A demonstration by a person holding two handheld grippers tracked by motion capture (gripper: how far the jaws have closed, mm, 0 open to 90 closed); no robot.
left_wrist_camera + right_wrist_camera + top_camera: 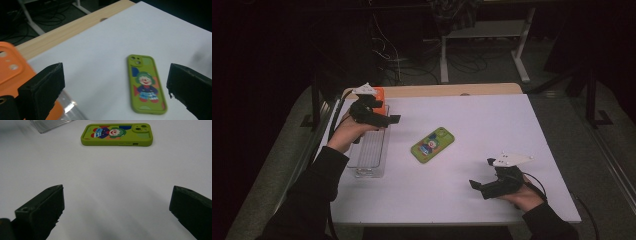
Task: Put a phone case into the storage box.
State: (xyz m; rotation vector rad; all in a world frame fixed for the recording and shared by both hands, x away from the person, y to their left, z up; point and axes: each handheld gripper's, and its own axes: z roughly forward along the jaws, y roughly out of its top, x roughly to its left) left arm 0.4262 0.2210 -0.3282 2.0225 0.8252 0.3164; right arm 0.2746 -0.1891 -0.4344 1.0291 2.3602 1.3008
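Observation:
A green phone case (433, 145) with a cartoon clown print lies face down in the middle of the white table; it also appears as the green case (147, 83) and the green case (116, 134). My left gripper (384, 120) hovers open above the far end of a clear plastic tray (371, 152), next to an orange phone case (379, 94). The orange case (10, 67) sits just beside its left jaw. My right gripper (481, 175) is open near the front right of the table, pointing at the green case from a distance. Nothing is between either pair of jaws.
The white table top (492, 125) has a wooden strip (437, 90) along its far edge. The clear tray (50, 125) lies along the left side. Beyond the table are desk legs (444, 60) and cables on a dark floor.

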